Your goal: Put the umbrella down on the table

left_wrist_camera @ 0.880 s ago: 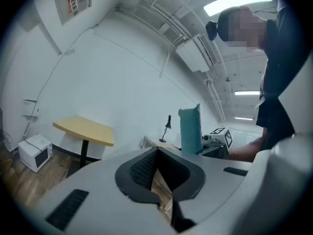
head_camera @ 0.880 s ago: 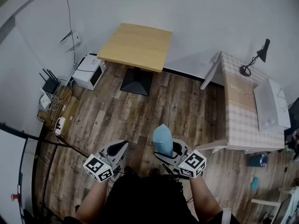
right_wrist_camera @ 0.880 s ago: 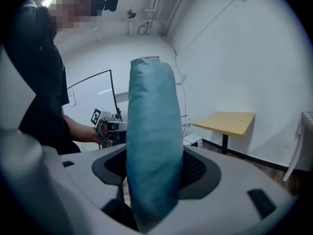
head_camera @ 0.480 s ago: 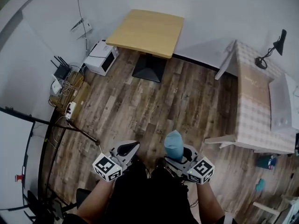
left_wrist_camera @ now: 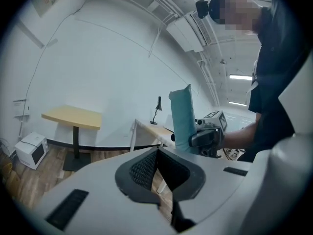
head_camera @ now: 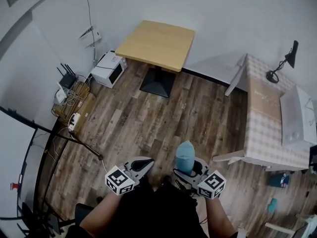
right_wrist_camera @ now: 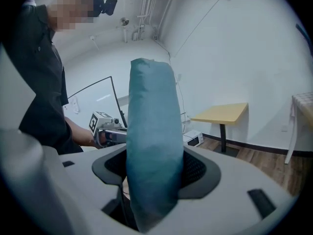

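Observation:
A folded teal umbrella (head_camera: 184,155) stands upright in my right gripper (head_camera: 187,168), whose jaws are shut on its lower part. In the right gripper view the umbrella (right_wrist_camera: 151,146) fills the gap between the dark pads (right_wrist_camera: 195,170). My left gripper (head_camera: 142,163) hangs beside it on the left, shut, with nothing in it. In the left gripper view its pads (left_wrist_camera: 142,170) meet in a narrow V, and the umbrella (left_wrist_camera: 182,116) rises to the right of them. A light wooden pedestal table (head_camera: 158,43) stands far ahead by the wall, well away from both grippers.
A checked table (head_camera: 262,118) with a black desk lamp (head_camera: 280,63) and a white bag (head_camera: 294,118) stands at the right. A white microwave (head_camera: 110,68) and routers with cables (head_camera: 67,88) sit on the floor at the left. A black stand's pole (head_camera: 49,133) crosses the lower left.
The head view has swung slightly, so the room has shifted in the frame. Both grippers keep their side-by-side pose, and the umbrella stays upright in the right one.

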The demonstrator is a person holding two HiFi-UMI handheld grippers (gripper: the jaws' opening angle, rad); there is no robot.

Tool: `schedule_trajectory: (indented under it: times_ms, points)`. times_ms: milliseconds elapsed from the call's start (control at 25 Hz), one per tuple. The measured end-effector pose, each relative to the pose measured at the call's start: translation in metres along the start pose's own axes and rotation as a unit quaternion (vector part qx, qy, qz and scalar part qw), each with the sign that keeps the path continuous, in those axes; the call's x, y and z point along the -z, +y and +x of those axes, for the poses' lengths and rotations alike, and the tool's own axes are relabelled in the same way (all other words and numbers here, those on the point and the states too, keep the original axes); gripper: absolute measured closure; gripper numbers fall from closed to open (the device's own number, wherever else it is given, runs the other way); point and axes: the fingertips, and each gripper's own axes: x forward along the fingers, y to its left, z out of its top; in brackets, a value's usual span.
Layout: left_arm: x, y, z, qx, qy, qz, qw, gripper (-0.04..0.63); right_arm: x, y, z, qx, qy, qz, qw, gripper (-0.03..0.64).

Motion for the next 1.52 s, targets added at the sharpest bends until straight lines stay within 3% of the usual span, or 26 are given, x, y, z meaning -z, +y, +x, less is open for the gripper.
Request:
schedule_trajectory:
  times_ms: [360,600,1280,1520]
  points:
    - [-0.005,0.000,-0.013,-0.007,-0.012,0.000,0.9999,0.583,0.001,0.003,-0.013,0.006,0.000,0.002,1.000,0.324]
    - [-0.007,-0.013,-0.018,0.008,-0.030,-0.037,0.9988,0.583,0.005,0.008,-0.011,0.004,0.001,-0.003,1.000,0.324]
    - [0.014,-0.027,-0.016,-0.005,0.010,-0.023,0.9997,0.583,0.018,-0.010,-0.037,0.026,-0.009,0.009,1.000,0.324]
    - [0.016,-0.040,-0.011,0.006,0.010,-0.020,0.9997,0.583,0.023,-0.020,-0.047,0.029,-0.014,0.016,0.999,0.324]
